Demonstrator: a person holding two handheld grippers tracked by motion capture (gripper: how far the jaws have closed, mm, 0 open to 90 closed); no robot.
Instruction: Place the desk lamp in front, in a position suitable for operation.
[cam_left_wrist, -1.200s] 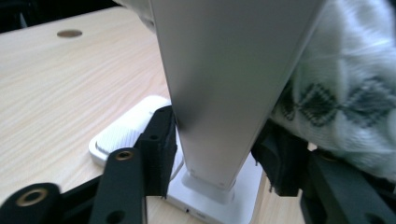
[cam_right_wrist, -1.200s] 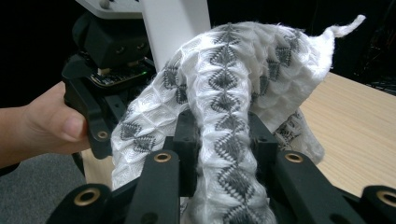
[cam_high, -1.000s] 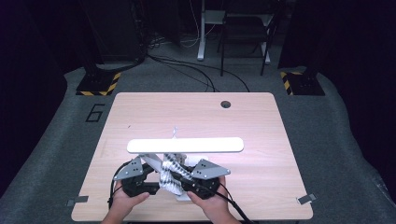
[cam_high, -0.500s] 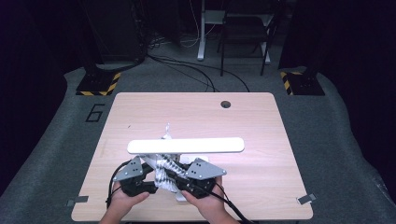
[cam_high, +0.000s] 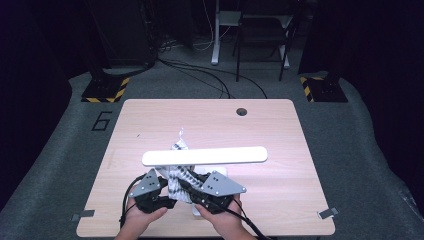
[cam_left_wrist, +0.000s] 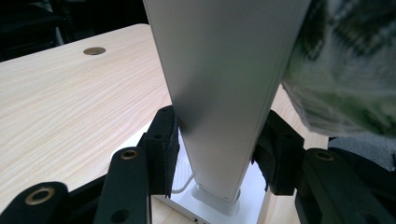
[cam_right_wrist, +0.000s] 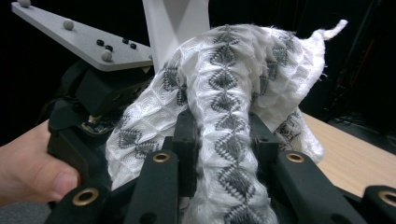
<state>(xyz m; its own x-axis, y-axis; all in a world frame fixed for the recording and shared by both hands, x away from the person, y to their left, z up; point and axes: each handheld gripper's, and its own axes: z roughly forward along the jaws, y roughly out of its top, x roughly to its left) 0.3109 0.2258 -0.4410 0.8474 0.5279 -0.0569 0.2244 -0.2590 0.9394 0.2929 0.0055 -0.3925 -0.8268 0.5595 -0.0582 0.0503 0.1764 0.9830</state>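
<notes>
Since the earlier frames, we see the left gripper (cam_high: 159, 186) close its jaws further about the white lamp post (cam_left_wrist: 224, 93); both hands have barely shifted. In the left gripper view the post stands between the two black pads (cam_left_wrist: 167, 144), which now lie against its sides just above the white lamp base (cam_left_wrist: 187, 200). The right gripper (cam_high: 192, 192), at lower centre of the high view, has its jaws closed on a bunched fold of the patterned cloth (cam_right_wrist: 224, 93), which rises between them and drapes toward the post. In the high view the cloth (cam_high: 176, 175) sits between the two grippers beneath the lamp's long white bar (cam_high: 205, 156), at lower centre of the worktop (cam_high: 280, 130).
</notes>
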